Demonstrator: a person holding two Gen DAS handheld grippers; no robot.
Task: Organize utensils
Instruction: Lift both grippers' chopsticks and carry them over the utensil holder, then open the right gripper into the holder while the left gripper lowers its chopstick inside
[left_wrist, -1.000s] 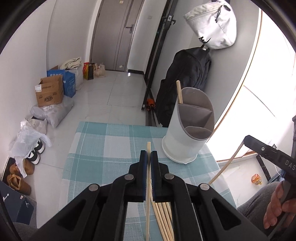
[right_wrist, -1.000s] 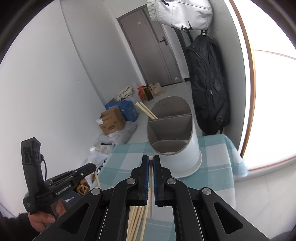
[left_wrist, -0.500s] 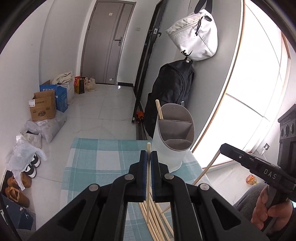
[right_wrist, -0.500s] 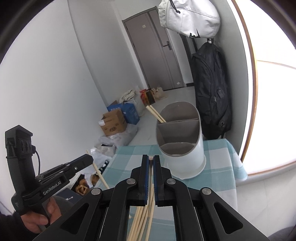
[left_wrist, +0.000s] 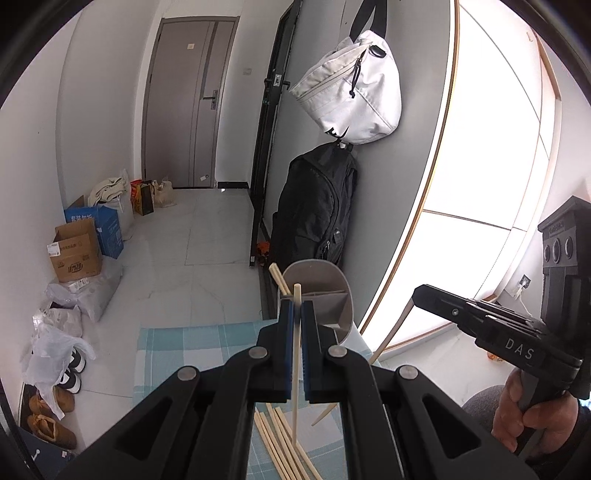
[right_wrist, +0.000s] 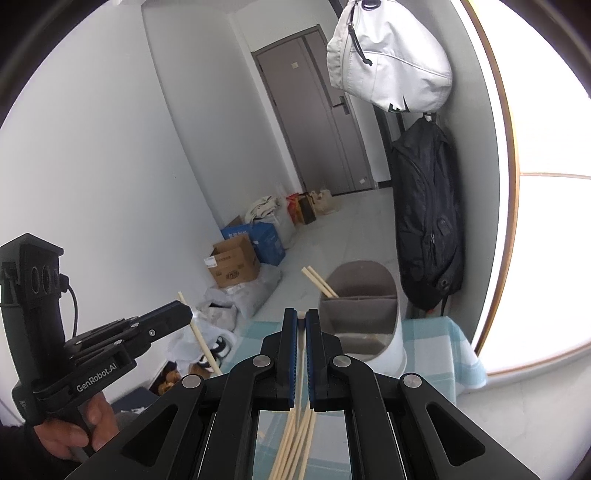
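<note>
My left gripper (left_wrist: 296, 308) is shut on one pale wooden chopstick (left_wrist: 297, 291), held upright above the checked cloth. My right gripper (right_wrist: 301, 318) is shut on another chopstick (right_wrist: 302, 315); only its tip shows between the blue pads. Each view also catches the other tool from the side, gripping its slanted stick (left_wrist: 388, 339) (right_wrist: 199, 332). Ahead stands the white divided utensil holder (right_wrist: 369, 317) (left_wrist: 325, 295), with two chopsticks (right_wrist: 317, 282) leaning in its far compartment. Several loose chopsticks (left_wrist: 280, 443) (right_wrist: 295, 443) lie on the cloth below both grippers.
The teal checked tablecloth (left_wrist: 166, 343) ends near the holder. Behind hang a black backpack (left_wrist: 317, 210) and a white bag (left_wrist: 354, 96) beside a bright window. Cardboard boxes (left_wrist: 75, 254), plastic bags and shoes (left_wrist: 51, 417) line the floor on the left. A person's hand (left_wrist: 524, 413) grips each tool.
Both grippers have risen, each carrying its chopstick off the cloth. The holder and table sit lower in both views. The loose chopsticks stay on the cloth.
</note>
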